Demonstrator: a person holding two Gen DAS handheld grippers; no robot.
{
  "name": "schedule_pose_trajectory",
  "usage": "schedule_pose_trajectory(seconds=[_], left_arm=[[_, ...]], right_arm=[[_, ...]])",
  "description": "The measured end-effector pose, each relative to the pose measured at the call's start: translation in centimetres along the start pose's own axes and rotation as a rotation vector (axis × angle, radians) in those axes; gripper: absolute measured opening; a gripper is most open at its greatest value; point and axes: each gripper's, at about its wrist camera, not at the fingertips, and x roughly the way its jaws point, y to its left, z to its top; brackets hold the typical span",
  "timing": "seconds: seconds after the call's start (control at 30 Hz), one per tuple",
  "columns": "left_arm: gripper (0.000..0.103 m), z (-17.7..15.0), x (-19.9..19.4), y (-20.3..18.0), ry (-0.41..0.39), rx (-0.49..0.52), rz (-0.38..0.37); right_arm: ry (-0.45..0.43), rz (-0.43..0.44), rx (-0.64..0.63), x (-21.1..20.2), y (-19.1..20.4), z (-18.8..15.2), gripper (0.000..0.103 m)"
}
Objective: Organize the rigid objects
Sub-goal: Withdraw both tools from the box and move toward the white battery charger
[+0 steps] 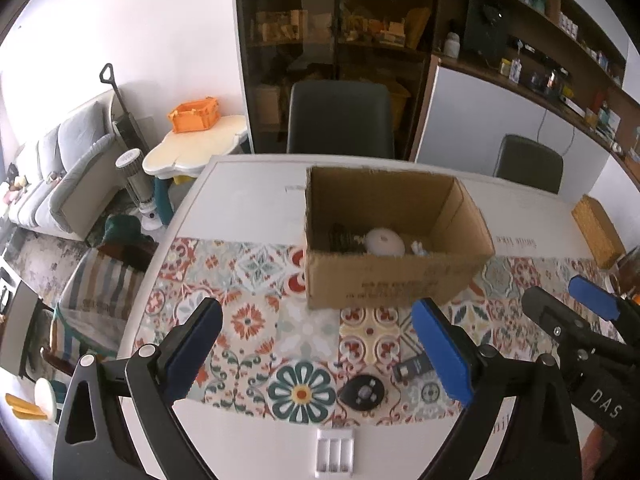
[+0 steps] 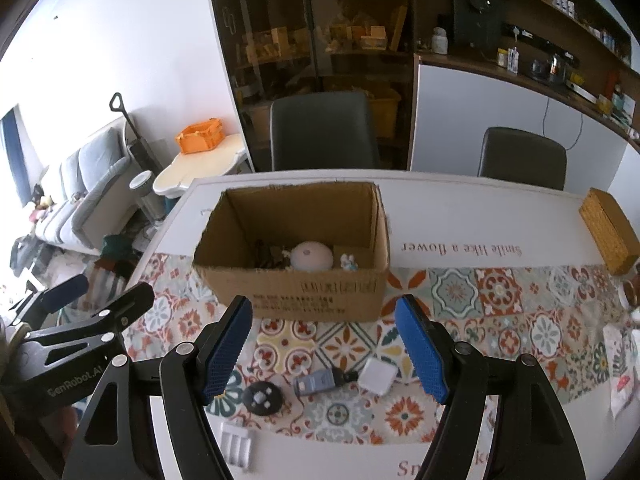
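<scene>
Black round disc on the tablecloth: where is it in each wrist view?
Left wrist: black round disc lies low, right of centre, between the open left gripper's fingers.
Right wrist: disc lies low, left of centre, beside the right gripper's left finger.
Shared landmark: cardboard box behind it.

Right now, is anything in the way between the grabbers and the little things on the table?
Nothing visible is. Both grippers, left and right, hang open above the round black piece, blue-grey gadget, white square block and white battery holder. The cardboard box sits behind them, open on top.
</scene>
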Motion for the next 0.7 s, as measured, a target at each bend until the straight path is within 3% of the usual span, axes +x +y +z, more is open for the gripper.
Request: schedule_pose_trajectory(seconds=[0.37, 0.7], left_arm=[[0.097, -5.4, 0.9, -0.2, 0.088, 0.026, -0.004], [0.097, -9.2, 2.5, 0.4, 0.186, 0.019, -0.015]], right_arm=[[0.110, 0.006, 0.064, 0.9, -1.1, -5.5, 0.074], [0.212, 0.009, 0.048, 2.4, -0.7, -9.6, 0.074]])
